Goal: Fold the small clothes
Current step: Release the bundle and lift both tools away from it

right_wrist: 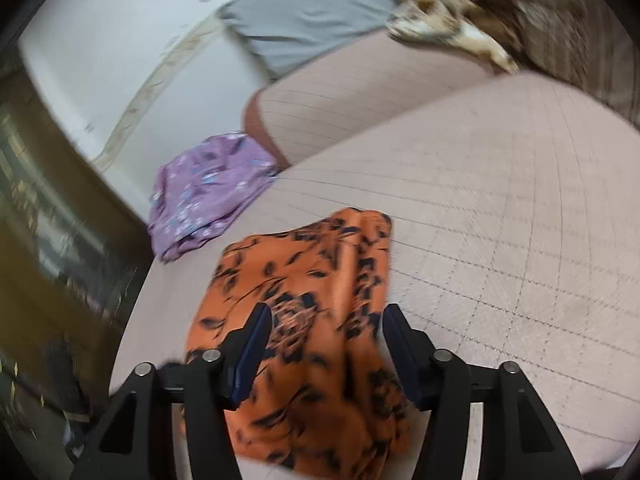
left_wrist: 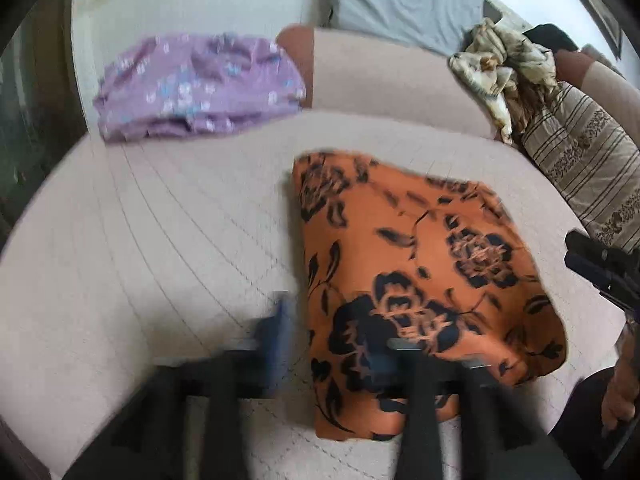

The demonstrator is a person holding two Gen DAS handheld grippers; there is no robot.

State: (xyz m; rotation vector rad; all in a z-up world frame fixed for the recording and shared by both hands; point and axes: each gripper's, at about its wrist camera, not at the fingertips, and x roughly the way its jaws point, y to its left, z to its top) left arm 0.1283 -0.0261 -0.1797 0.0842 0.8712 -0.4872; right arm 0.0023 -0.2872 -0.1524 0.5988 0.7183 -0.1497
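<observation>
The orange cloth (left_wrist: 420, 280) with black flowers lies folded on the sofa seat (left_wrist: 160, 240). The left gripper (left_wrist: 344, 344) has its jaws apart; one blue finger (left_wrist: 280, 320) stands on the bare seat just beside the cloth's edge, the other is over the cloth, and nothing is pinched. The right gripper (right_wrist: 326, 344) is also open, its two fingers apart above the cloth, not pressing it. A purple cloth (left_wrist: 200, 88) with pale flowers lies folded at the far end of the seat, by the armrest (left_wrist: 360, 76). A grey pillow (left_wrist: 404, 4), a crumpled patterned cloth (left_wrist: 504, 68) and a striped cushion (left_wrist: 588, 160) lie behind. The left fingers are blurred. The floor beside the sofa is hard to make out.
</observation>
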